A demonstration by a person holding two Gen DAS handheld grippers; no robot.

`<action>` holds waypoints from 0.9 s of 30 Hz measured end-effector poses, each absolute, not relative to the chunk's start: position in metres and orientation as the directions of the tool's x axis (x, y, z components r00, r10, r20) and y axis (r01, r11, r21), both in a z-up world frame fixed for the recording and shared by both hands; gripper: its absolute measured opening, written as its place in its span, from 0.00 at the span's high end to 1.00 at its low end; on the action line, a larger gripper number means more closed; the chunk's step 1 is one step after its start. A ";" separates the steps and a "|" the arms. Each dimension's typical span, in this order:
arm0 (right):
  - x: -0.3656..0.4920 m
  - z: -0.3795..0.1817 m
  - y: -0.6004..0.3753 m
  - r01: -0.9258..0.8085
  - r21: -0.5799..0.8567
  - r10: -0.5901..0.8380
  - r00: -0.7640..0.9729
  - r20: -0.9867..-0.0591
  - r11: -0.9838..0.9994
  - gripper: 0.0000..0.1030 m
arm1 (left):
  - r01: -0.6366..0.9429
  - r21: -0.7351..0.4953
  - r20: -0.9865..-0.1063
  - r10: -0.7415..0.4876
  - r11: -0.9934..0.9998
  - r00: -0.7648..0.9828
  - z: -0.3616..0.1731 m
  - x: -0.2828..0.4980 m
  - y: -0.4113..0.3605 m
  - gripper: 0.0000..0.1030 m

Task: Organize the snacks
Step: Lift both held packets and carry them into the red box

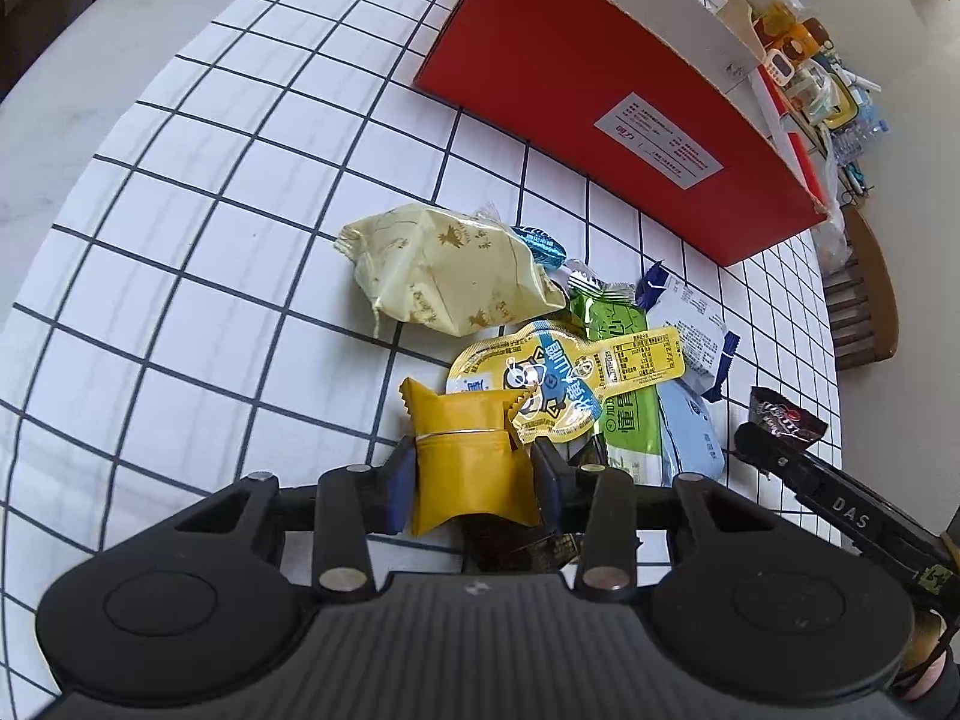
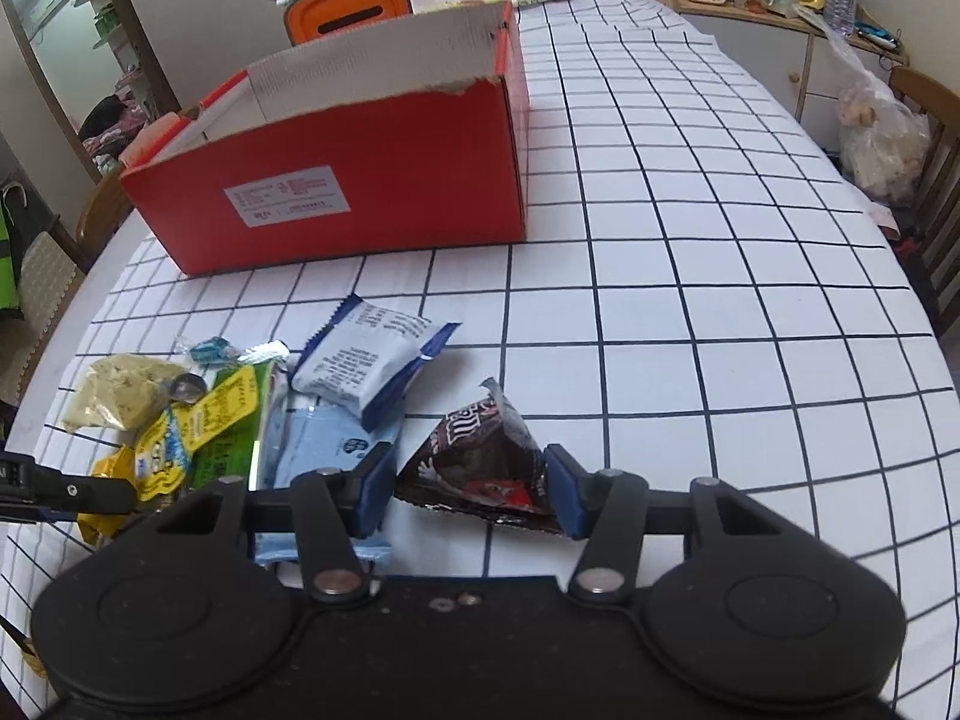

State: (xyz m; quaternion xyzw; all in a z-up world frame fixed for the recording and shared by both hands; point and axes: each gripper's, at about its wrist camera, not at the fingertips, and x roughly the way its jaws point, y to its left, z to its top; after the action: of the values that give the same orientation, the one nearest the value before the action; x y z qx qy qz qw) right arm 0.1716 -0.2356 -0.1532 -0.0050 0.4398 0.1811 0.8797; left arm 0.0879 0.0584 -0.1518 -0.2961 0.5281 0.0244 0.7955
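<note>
The red box [image 2: 336, 180] stood open-topped at about eleven o'clock from the right gripper [image 2: 471, 489], well apart across the checked cloth [image 2: 690, 360]. That gripper was clamped on a dark candy bag [image 2: 480, 468]. The left gripper [image 1: 474, 474] pinched a yellow packet [image 1: 468, 456], its box at one o'clock; the snack pile [image 1: 600, 372] lay just beyond.

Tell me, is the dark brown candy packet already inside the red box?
No, the dark brown candy packet sits between the right claw pads, above the tablecloth, short of the red box.
</note>
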 end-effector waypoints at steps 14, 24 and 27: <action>0.139 -0.098 -0.216 -0.365 0.134 0.341 0.593 -0.730 0.921 0.49 | -0.233 -0.384 -0.823 -0.218 0.893 0.524 -0.098 0.073 0.060 0.62; 0.134 -0.050 -0.192 -0.419 0.077 0.361 0.660 -0.659 0.905 0.49 | -0.129 -0.320 -0.772 -0.180 0.939 0.610 -0.049 0.086 0.057 0.62; 0.139 -0.039 -0.187 -0.428 0.059 0.362 0.676 -0.642 0.902 0.49 | -0.117 -0.313 -0.759 -0.174 0.943 0.627 -0.035 0.094 0.058 0.62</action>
State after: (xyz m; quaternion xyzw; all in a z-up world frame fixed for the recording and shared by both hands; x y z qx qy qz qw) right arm 0.1389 -0.1867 -0.0387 -0.0482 0.3399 0.2162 0.9140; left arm 0.0941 0.0577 -0.0346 -0.1685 0.4315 -0.0162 0.8861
